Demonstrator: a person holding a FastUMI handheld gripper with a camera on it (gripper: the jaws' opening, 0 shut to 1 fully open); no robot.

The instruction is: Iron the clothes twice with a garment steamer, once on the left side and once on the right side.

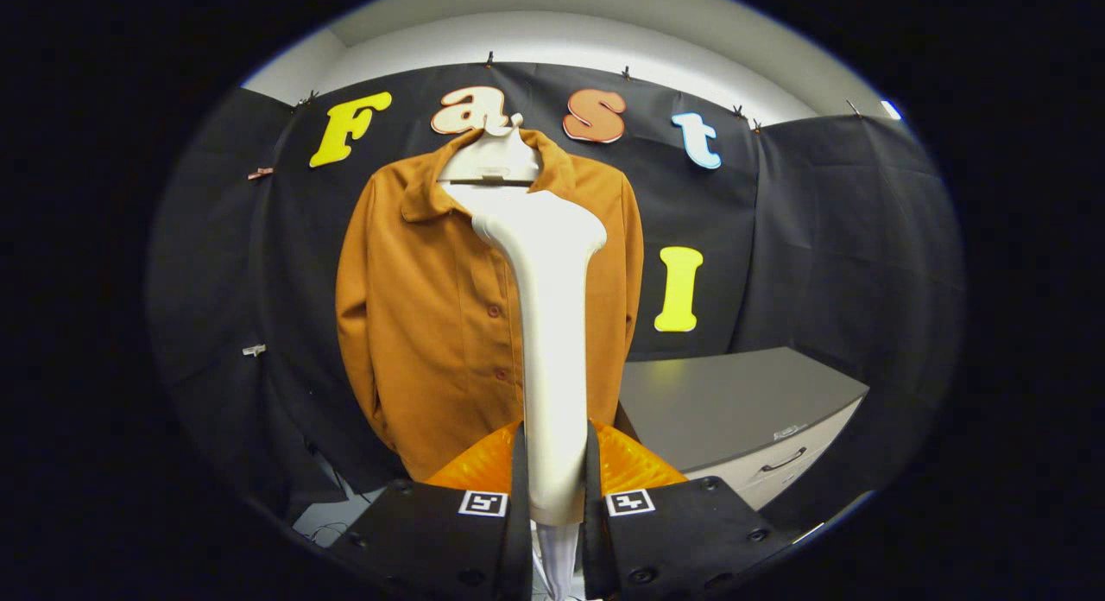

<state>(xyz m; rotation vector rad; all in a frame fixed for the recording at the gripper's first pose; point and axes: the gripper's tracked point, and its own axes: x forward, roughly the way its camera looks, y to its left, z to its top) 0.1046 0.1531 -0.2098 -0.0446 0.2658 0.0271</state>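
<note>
An orange-brown buttoned shirt (423, 325) hangs on a white hanger (489, 161) against the black cloth wall, straight ahead of me. My gripper (552, 476) is shut on the handle of a white garment steamer (552, 325), which stands upright between the fingers. The steamer's head (539, 225) reaches up to the shirt's upper chest, near the collar and just right of the button line. The steamer body hides the middle strip of the shirt. A white cord hangs below the handle between the fingers.
A grey-topped cabinet (734, 402) with a white drawer and handle (784, 460) stands to the right of the shirt, low down. Cables lie on the floor below the shirt at the left (332, 523).
</note>
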